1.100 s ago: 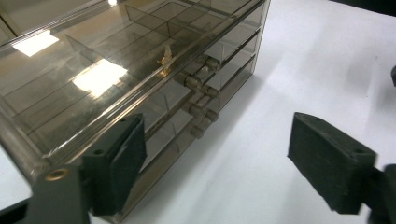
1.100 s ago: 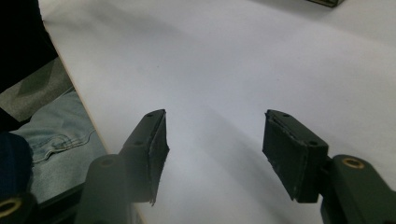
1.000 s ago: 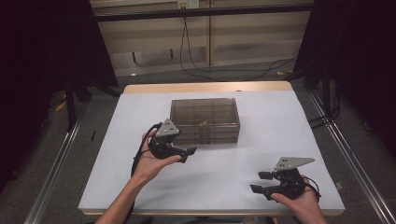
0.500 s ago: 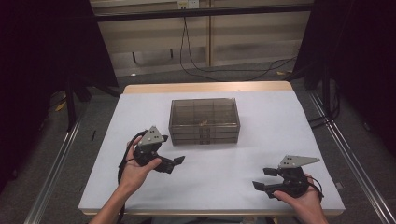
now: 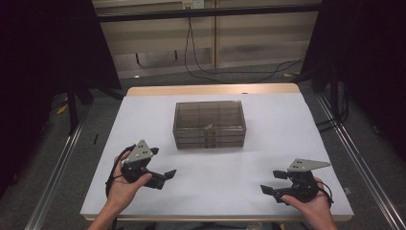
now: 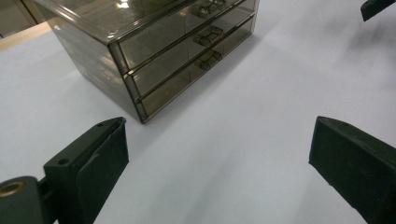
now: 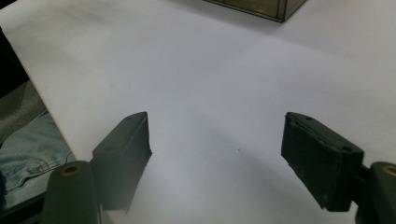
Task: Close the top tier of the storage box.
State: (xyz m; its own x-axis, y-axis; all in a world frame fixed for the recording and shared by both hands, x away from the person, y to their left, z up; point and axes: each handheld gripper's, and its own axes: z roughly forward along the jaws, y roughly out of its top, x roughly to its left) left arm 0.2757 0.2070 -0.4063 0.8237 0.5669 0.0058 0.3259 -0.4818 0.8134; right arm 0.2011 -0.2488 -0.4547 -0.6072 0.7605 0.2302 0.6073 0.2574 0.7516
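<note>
While both pairs of jaws stand parted over bare table, the readings run as follows.

Left fingers: the two black pads stand wide apart with nothing between them; only white surface shows in the gap.
Left gripper: the black two-jaw left gripper with a grey three-cornered plate on top is gripped in the person's left hand near the front left of the table; its jaws point toward the middle of the table; its jaws have just been opening and hold nothing.
Right fingers: the black pads stand well apart, empty; bare white table lies between them.
Right gripper: the black two-jaw right gripper, also with a grey plate, sits in the right hand near the front right corner, jaws pointing left across the table; its jaws have just been opening, nothing between them.
Drawer box: the smoky transparent plastic box of three stacked drawers stands upright at the middle of the table, well apart from both grippers; in the left gripper view its small handles show on the drawer fronts, all drawers closed flush.
Table: the white-covered table with a pale wooden far edge carries the box.
Beyond: dark cables trail on the grey floor behind the table.
</note>
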